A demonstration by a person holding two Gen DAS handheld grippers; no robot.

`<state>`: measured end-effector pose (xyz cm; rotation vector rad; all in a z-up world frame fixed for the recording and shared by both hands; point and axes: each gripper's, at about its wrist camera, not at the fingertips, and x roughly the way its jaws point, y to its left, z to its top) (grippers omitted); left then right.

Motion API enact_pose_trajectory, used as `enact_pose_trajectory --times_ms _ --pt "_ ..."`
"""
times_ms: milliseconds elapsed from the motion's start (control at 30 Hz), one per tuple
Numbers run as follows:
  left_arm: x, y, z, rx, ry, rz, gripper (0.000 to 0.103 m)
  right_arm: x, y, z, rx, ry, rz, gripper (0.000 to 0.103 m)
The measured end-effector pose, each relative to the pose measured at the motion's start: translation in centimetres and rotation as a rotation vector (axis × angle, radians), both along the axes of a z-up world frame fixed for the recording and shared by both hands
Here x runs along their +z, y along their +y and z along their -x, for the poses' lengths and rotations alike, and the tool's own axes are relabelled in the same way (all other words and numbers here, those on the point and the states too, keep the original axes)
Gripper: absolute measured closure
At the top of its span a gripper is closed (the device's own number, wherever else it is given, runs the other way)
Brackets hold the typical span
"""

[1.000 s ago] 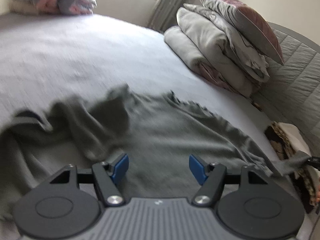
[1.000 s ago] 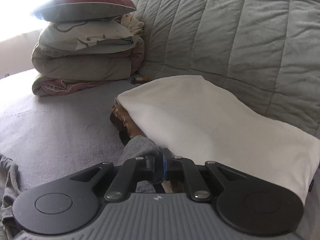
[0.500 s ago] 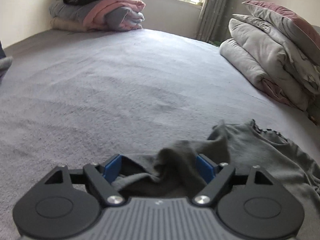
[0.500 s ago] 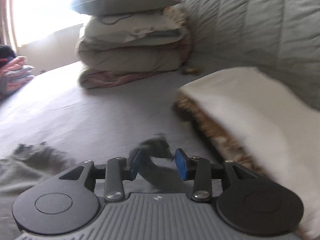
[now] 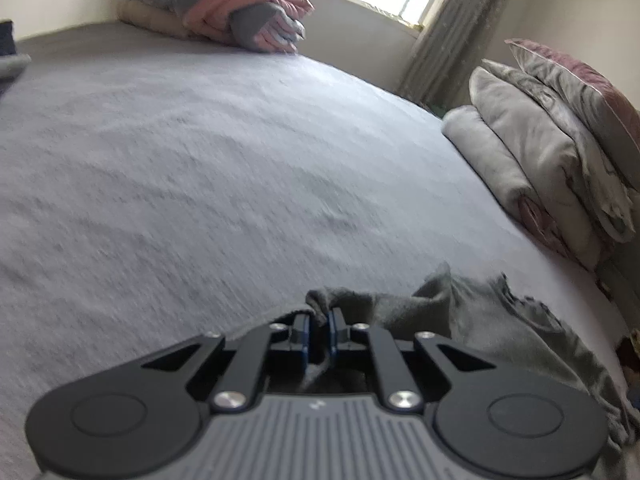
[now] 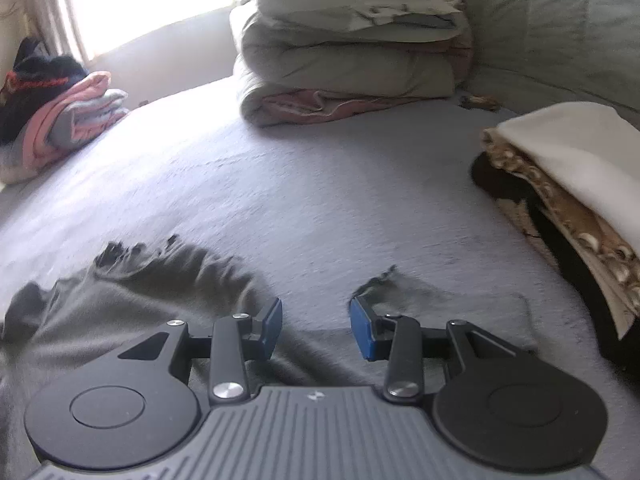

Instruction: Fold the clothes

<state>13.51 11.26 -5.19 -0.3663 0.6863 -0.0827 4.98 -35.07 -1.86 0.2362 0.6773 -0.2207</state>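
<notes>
Left wrist view: my left gripper [image 5: 318,330] has just closed on a fold of the grey garment [image 5: 472,320], lying at four o'clock on the bed [image 5: 200,168]. My right gripper [image 6: 316,330] hangs apart above it.

Plain dark olive-grey knit garment [image 6: 132,308] on a pale lilac-grey bedsheet [image 6: 304,184]; blue gripper pads [image 6: 362,332]; pink-and-grey folded pile [image 5: 248,16]; cream cloth [image 6: 576,140].

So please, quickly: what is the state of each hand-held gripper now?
Left hand-held gripper: jaws have just closed, shut on a fold of the grey top.
Right hand-held gripper: open, nothing gripped, above the grey top.
</notes>
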Motion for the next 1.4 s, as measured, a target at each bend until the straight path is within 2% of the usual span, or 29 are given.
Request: enact_pose_trajectory --times_ms 133,233,300,433,467,567,667,767,933,1133,1233,1300,1333,1367,1400 --pt "0.3 1.3 -0.8 0.044 -0.018 0.003 0.094 0.0 2.0 0.0 0.067 0.026 -0.009 0.062" --pt "0.0 1.9 -1.2 0.064 -0.027 -0.032 0.093 -0.1 4.6 0.5 0.152 0.052 -0.011 0.062" --pt "-0.6 2.3 -1.4 0.066 -0.008 -0.006 0.092 -0.1 6.5 0.9 0.22 0.066 -0.008 0.062" --pt "-0.5 3.0 -1.1 0.085 0.037 0.092 0.072 -0.1 9.3 1.6 0.318 0.081 0.01 0.062" --pt "0.0 2.9 -0.8 0.091 0.032 0.093 0.065 -0.1 9.7 1.6 0.326 0.08 0.018 0.062" --pt "1.5 2.1 -0.1 0.061 -0.009 0.039 0.05 0.1 9.3 1.1 0.305 0.07 0.01 0.062" --pt "2.2 1.4 -0.7 -0.024 -0.032 0.027 0.042 0.4 8.0 -0.3 0.256 0.054 -0.023 0.062" --pt "2.3 0.5 -2.5 -0.098 -0.03 0.02 0.042 0.8 6.3 -2.6 0.207 0.033 -0.061 0.062" --pt "2.1 -1.5 -5.6 -0.185 -0.025 0.051 0.042 0.4 4.9 -7.3 0.183 0.026 -0.038 0.062" --pt "0.2 -3.7 -8.3 -0.264 -0.009 0.087 0.042 -0.7 4.7 -12.9 0.224 0.029 -0.101 0.062" --pt "-1.2 -4.3 -8.5 -0.273 -0.018 0.061 0.043 -1.5 4.7 -15.1 0.243 0.03 -0.154 0.062" --pt "-1.7 -4.4 -8.1 -0.277 -0.043 0.042 0.047 -2.3 4.7 -16.0 0.238 0.037 -0.18 0.062" --pt "-1.9 -4.3 -7.9 -0.271 -0.052 0.036 0.053 -2.7 4.8 -16.2 0.237 0.043 -0.176 0.062" --pt "-2.0 -4.0 -7.6 -0.252 -0.054 0.034 0.067 -3.2 5.0 -16.5 0.239 0.051 -0.168 0.062" --pt "-2.0 -3.7 -7.3 -0.223 -0.052 0.033 0.076 -3.5 5.1 -16.5 0.246 0.048 -0.156 0.062"
